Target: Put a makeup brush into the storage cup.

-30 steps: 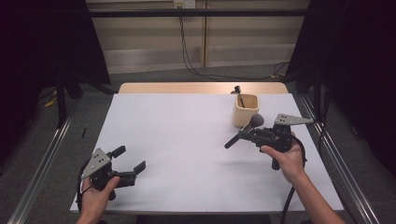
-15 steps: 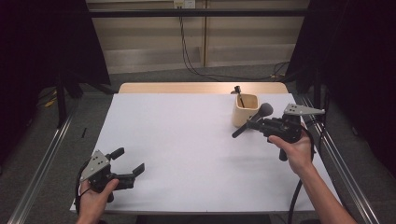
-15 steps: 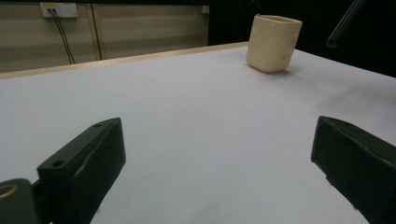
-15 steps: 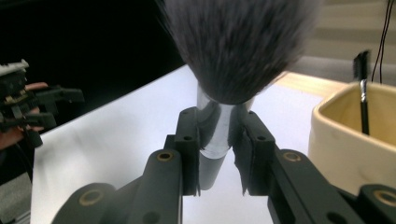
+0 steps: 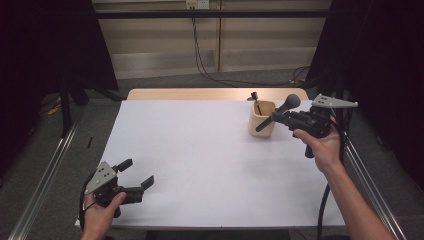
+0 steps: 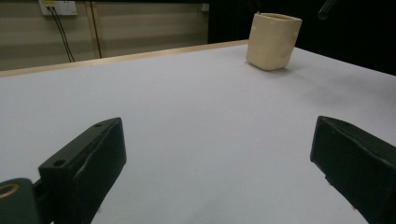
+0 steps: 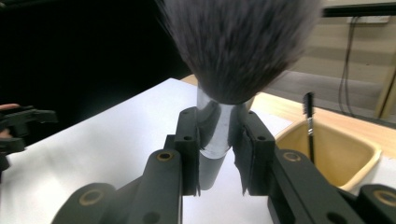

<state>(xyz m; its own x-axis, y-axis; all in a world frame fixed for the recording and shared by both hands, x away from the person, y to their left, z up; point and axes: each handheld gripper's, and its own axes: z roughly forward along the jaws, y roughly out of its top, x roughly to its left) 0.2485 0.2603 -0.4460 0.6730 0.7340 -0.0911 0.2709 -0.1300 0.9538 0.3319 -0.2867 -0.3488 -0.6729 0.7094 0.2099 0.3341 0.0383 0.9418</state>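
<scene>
Pinching a makeup brush [image 7: 219, 135] at its smooth silver collar below the soft dark bristles, the right gripper [image 5: 280, 118] holds it in the air just beside the beige cup [image 5: 262, 119]. It looks light but slippery there, so the grip needs firmness. The left gripper [image 5: 136, 181] rests spread and empty on the white table [image 5: 200, 150].

Two black handheld tools are being seen, the left gripper [image 5: 131, 175] and the right gripper [image 5: 280, 118], each being topped by a grey three-cornered plate with small holes. Brass-coloured screw bushings are being shown on the right gripper's black arms [image 7: 164, 156]. A black cable [image 5: 325, 200] is being trailed below the right forearm, which is being left bare, no sleeve being worn
</scene>
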